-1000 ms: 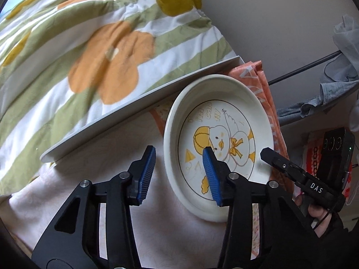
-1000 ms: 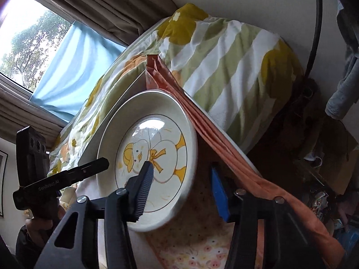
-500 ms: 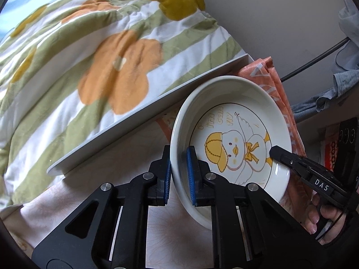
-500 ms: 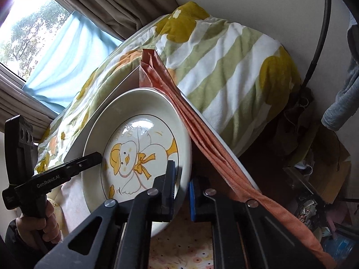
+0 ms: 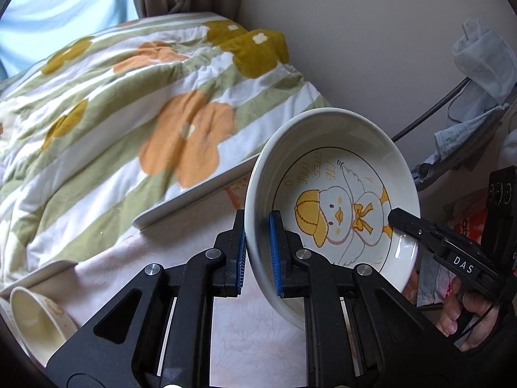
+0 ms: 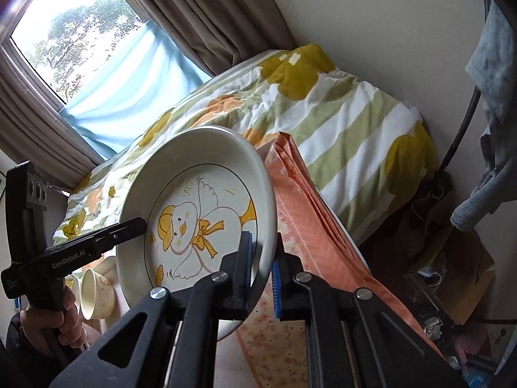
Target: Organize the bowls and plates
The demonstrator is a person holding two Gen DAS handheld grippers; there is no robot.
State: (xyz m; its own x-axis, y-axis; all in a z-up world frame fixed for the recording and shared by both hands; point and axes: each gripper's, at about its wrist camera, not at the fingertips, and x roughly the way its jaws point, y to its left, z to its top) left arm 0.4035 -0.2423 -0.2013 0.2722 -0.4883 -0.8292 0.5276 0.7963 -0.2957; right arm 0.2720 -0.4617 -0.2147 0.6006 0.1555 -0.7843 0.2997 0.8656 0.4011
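Between the blue pads of the left gripper sits the near rim of a cream plate printed with a yellow-capped duck, clamped tight and tilted on edge, clear of the pale cloth beneath. The right gripper is closed on the opposite rim, one finger inside the dish and one behind. Left of and below the left fingers, a small cream bowl lies tipped. Beyond the fingertips spreads a striped flowered quilt.
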